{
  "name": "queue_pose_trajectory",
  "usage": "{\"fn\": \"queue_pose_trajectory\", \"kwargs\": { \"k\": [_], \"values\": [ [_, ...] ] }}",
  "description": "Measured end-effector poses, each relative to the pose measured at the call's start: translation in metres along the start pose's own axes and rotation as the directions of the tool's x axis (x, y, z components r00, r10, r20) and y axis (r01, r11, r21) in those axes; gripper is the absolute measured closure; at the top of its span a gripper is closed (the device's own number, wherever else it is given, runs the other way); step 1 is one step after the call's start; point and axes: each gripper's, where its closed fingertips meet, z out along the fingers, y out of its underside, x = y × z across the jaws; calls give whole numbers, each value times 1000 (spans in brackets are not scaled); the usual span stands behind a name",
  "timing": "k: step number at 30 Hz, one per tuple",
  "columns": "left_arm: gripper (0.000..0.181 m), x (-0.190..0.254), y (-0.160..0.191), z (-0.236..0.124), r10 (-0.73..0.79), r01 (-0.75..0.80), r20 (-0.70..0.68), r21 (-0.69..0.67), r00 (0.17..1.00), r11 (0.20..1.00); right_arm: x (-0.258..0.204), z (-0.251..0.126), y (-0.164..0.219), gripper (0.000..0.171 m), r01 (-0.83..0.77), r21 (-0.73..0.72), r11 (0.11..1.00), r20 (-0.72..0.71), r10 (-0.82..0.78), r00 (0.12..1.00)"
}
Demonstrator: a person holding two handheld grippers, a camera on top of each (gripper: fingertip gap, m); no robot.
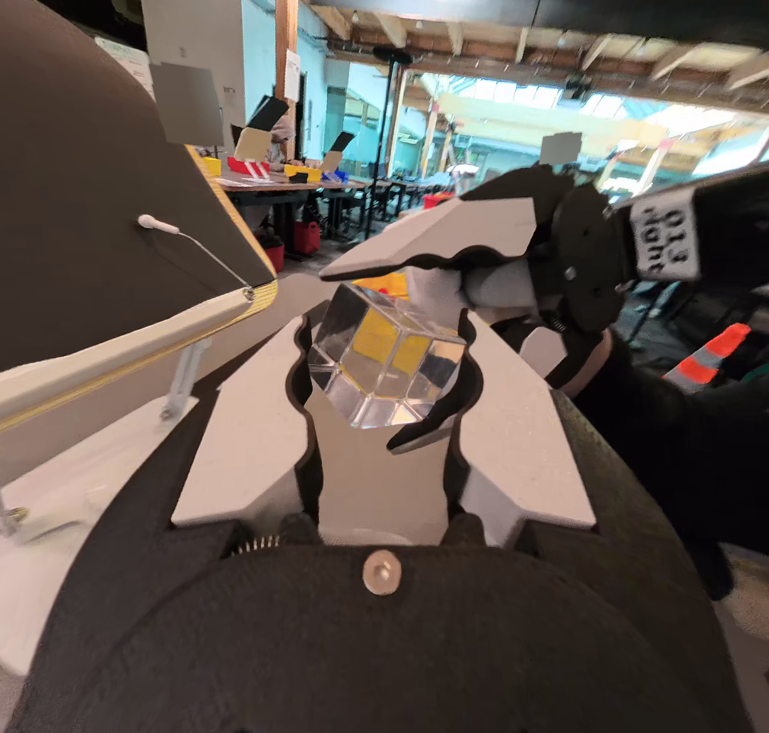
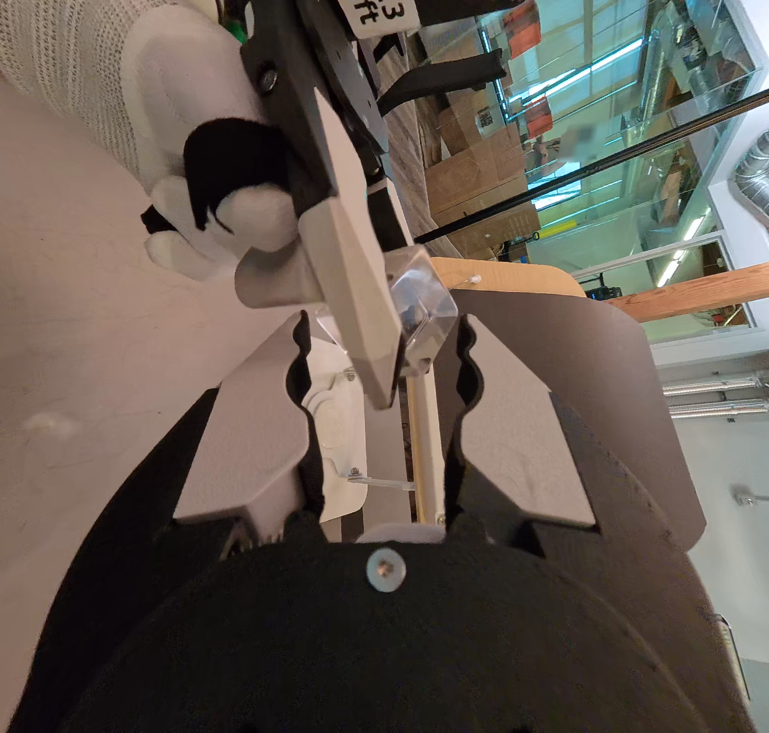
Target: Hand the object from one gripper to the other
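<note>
Big stuff first: pale bench (image 2: 83,359) underneath and a dark panel (image 1: 104,213) with a wood edge close by on one side, both clear of the action. The left gripper (image 1: 385,330) is in a white-gloved hand (image 2: 187,130), and its jaws are clamped on the clear cube (image 1: 387,363), pads touching two opposite faces. The cube is up in the air, off the bench, right at the fingertips. The right gripper (image 2: 383,330), in a black-gloved hand (image 1: 624,400), comes in crosswise with its jaws spread. In the left wrist view one finger (image 1: 437,230) sits over the cube and the other (image 1: 420,434) under it. I see a gap at the top finger; contact at the bottom I can't tell. My read is that the step in hand is the take, so I'd close the right jaws on the two free faces, flat to flat, not on a bevelled corner. The block looks slick and hard and will probably squirt out if pinched on an edge. In the right wrist view the cube sits near one fingertip, so I'd centre it and push in a touch deeper before closing. The left should let go only once the right has firm hold. Watch for the crossed fingers clashing.
</note>
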Motion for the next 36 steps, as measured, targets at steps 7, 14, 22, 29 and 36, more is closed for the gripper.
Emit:
{"fn": "queue_pose_trajectory", "kwargs": {
  "k": [7, 14, 22, 29, 36],
  "values": [
    [113, -11, -32, -19, -316, 344, -158, 201, 936, 917, 36, -7, -9, 84, 65, 62, 996, -240, -49, 970],
    [113, -19, -23, -19, -454, 490, -214, 159, 865, 857, 30, 11, -18, 104, 230, 9, 973, -358, -211, 910],
    [113, -19, -3, -20, -469, 475, -165, -6, 868, 880, 15, 21, -9, 118, 271, -38, 962, -278, -270, 922],
    [113, -19, 7, -22, -476, 470, -149, -73, 867, 880, 6, 21, -3, 127, 286, -49, 957, -204, -290, 935],
    [114, -16, 9, -23, -471, 462, -145, -96, 870, 882, 4, 20, -3, 129, 284, -52, 957, -184, -289, 940]
  ]
}}
